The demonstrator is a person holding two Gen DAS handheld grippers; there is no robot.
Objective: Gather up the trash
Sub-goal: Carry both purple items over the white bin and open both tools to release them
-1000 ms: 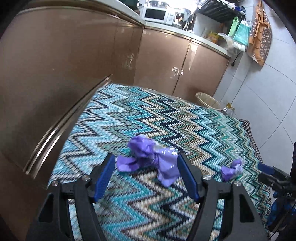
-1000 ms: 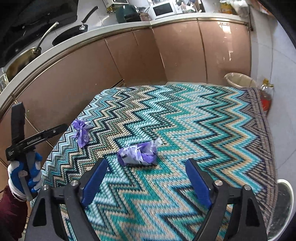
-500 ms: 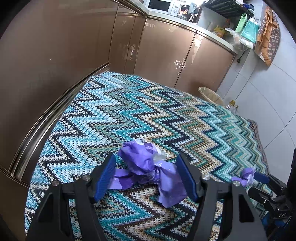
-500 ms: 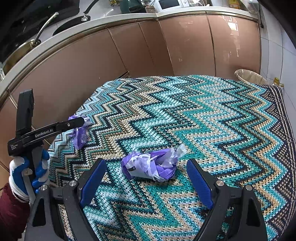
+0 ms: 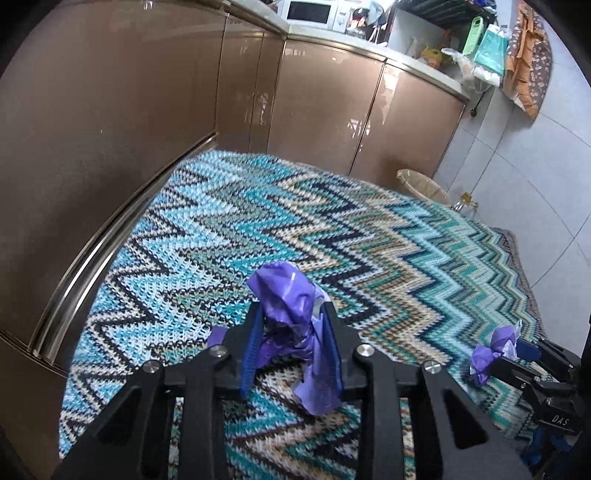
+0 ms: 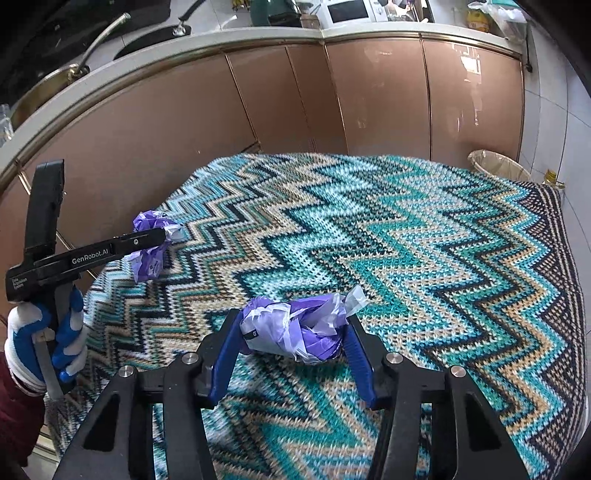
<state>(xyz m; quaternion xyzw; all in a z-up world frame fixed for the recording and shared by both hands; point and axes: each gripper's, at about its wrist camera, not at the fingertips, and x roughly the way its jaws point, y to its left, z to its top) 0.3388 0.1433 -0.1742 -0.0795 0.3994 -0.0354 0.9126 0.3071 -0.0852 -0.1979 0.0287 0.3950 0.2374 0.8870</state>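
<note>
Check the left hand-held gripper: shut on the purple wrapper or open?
Shut on it. The left hand-held gripper has both blue fingers pressed against the crumpled purple wrapper, pinching it narrow above the zigzag rug.

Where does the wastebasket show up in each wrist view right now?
Left wrist view: the wastebasket sits right of centre in the upper half, at the rug's far edge below the cabinets.
Right wrist view: it is at the far right, upper half, at the rug's far right corner.
Shared landmark: the white microwave on the counter.
</note>
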